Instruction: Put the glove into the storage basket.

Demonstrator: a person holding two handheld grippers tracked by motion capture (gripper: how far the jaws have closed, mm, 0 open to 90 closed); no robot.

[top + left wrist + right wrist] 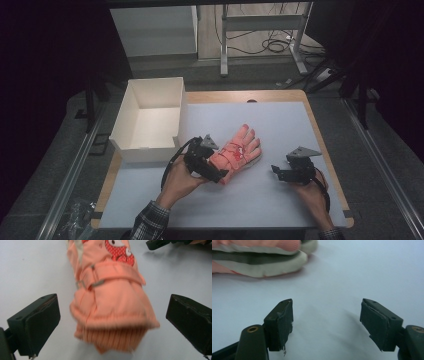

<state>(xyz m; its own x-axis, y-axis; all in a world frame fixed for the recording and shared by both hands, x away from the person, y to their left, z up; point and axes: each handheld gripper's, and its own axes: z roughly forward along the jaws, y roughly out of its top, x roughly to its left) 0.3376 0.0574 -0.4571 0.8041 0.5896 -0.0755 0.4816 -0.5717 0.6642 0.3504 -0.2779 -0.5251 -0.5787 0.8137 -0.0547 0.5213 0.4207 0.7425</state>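
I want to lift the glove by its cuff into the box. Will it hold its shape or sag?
The glove looks padded and soft, so it will likely droop from the cuff. It probably weighs little for its bulk. The ribbed knit cuff should compress and grip well; the smooth shell may slide on the table.

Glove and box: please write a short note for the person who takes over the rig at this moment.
Left gripper: open, jaws on either side of the glove's cuff, not pressing on it.
Right gripper: open, nothing between the jaws, to the right of the glove.
Glove: orange, lies flat on the white mat, fingers pointing away from the person. A grey-edged layer shows under it; I cannot tell if that is a second glove.
Box: white, open, at the table's left edge, nothing inside.
Done: nothing is in the box.
Left: probably grip the cuff and move the glove into the box.
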